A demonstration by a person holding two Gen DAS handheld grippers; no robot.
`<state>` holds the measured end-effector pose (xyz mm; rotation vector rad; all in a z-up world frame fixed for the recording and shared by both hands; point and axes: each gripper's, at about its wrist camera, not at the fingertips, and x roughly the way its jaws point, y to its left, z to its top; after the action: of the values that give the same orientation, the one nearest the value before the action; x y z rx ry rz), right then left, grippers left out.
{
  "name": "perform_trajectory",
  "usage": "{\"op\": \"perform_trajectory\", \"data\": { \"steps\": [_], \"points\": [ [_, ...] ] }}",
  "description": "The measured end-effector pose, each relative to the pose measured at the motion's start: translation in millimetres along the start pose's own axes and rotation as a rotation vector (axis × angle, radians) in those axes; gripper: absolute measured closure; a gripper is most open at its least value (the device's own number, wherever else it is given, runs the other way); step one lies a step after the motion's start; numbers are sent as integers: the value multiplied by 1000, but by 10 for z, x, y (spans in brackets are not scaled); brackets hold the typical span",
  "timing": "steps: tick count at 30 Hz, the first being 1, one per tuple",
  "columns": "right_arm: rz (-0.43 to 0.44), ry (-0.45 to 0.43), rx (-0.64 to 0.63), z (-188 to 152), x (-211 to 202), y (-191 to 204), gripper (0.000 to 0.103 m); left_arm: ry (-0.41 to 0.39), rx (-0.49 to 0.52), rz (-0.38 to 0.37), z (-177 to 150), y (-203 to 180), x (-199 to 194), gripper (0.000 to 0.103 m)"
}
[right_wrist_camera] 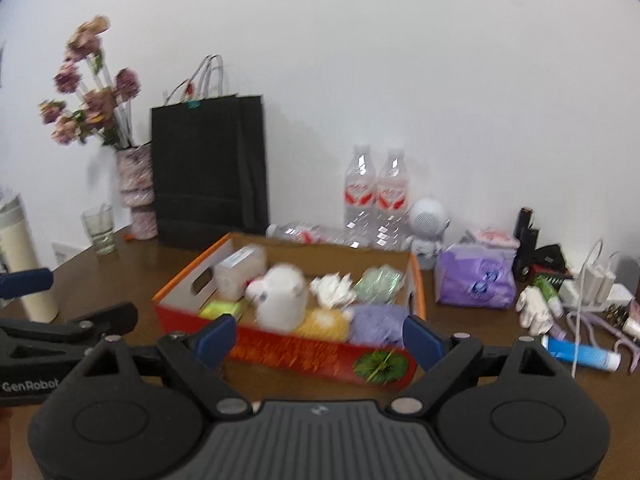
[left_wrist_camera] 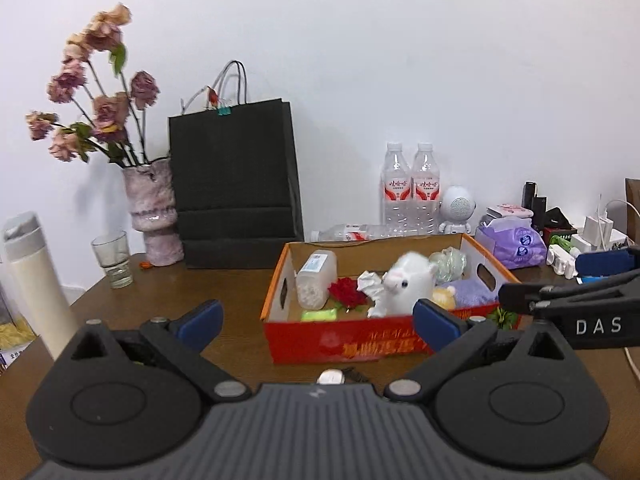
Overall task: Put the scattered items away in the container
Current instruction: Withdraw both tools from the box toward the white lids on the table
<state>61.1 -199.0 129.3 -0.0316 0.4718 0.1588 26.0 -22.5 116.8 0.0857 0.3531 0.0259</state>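
A red and orange cardboard box (left_wrist_camera: 360, 344) (right_wrist_camera: 280, 356) sits mid-table. It holds a white plush animal (left_wrist_camera: 404, 288) (right_wrist_camera: 282, 298), a plastic jar (left_wrist_camera: 316, 278), a red flower (left_wrist_camera: 347, 292), crumpled paper (right_wrist_camera: 334, 290), a green pack (left_wrist_camera: 319, 314), a yellow plush (right_wrist_camera: 324, 322) and a purple cloth (right_wrist_camera: 378, 322). My left gripper (left_wrist_camera: 318, 320) is open and empty in front of the box. My right gripper (right_wrist_camera: 320, 340) is open and empty just before the box's front wall. A small silver watch (left_wrist_camera: 331, 377) lies on the table by the left gripper's base.
Behind the box stand a black paper bag (left_wrist_camera: 236, 184), a vase of dried flowers (left_wrist_camera: 154, 212), a glass (left_wrist_camera: 113, 258), water bottles (left_wrist_camera: 412, 188) and a white speaker (left_wrist_camera: 458, 208). To the right lie a purple tissue pack (right_wrist_camera: 476, 284), a blue tube (right_wrist_camera: 582, 354), chargers and cables. A white flask (left_wrist_camera: 36, 284) stands left.
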Motion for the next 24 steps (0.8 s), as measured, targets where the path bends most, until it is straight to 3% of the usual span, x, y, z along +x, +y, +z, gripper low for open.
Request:
{"op": "perform_trajectory", "data": {
  "steps": [9,13,16,18,20,24],
  "points": [
    [94,62,99,-1091,-506,29,13,46,-32,-44,-1045,211,-538,0],
    [76,89,164,-1479,-614,20,18,112,5,-54,-1191,232,-511,0],
    [82,97,121,-1446,-561,61,27,115,-16,-43,-1125,263,-415,0],
    [71,91,113,-1350,-457,54,31,141,-43,-42,-1077,281,-299,8],
    [70,88,137,-1245,-295,22,40,172,-55,-55,-1066,273,-185,23],
    [84,109,125,-1013,168,55,49,201,-43,-99,-1054,238,-3,27]
  ]
}}
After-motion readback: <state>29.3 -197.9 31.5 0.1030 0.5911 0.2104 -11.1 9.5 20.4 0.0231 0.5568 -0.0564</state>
